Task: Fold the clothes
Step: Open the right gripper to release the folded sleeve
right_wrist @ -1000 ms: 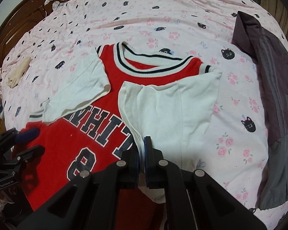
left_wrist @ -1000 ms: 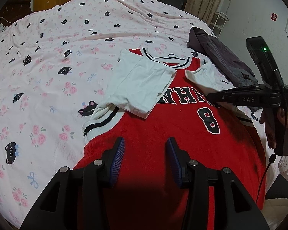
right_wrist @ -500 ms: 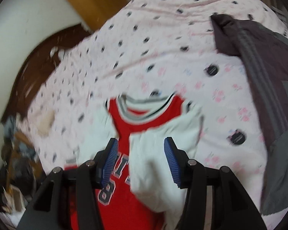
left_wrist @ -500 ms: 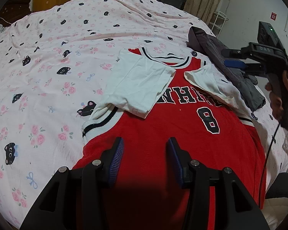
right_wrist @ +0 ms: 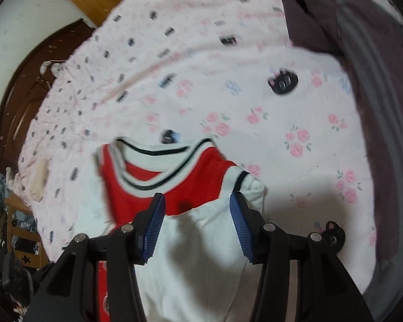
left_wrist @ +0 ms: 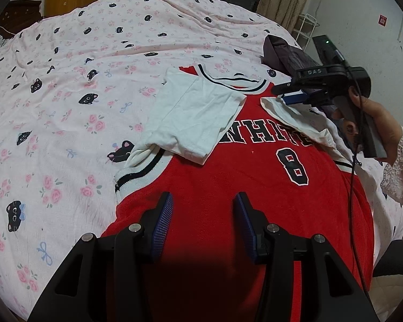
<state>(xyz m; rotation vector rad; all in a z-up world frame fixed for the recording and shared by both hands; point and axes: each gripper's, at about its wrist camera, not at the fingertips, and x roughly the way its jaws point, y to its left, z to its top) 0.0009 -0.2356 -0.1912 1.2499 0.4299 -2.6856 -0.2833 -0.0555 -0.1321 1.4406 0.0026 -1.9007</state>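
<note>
Left wrist view, jersey: the red jersey [left_wrist: 255,201] lies flat on the bed [left_wrist: 67,107], under and ahead of your left gripper [left_wrist: 202,222], with both white sleeves laid inward over the chest.
Left wrist view, left jaws: they stand apart over the red cloth and nothing is between the pads; whether the tips touch the cloth, I cannot tell.
Left wrist view, risk: the left sleeve [left_wrist: 190,118] lies loose. If you drag the hem when you lift it, this sleeve can slide open again.
Left wrist view, cable: the black cable [left_wrist: 353,187] from your right gripper [left_wrist: 290,94] hangs over the jersey and can catch the cloth.
Right wrist view, right jaws: your right gripper [right_wrist: 196,222] is open and empty, above the right sleeve [right_wrist: 201,255] near the collar [right_wrist: 158,161].
Right wrist view, risk: this picture is blurred. If you close now, you can pinch the bed sheet together with the sleeve, or pull the sleeve out of its fold.
Right wrist view, neighbour: the dark garment [right_wrist: 362,53] lies near; a wide move can pull it in.
</note>
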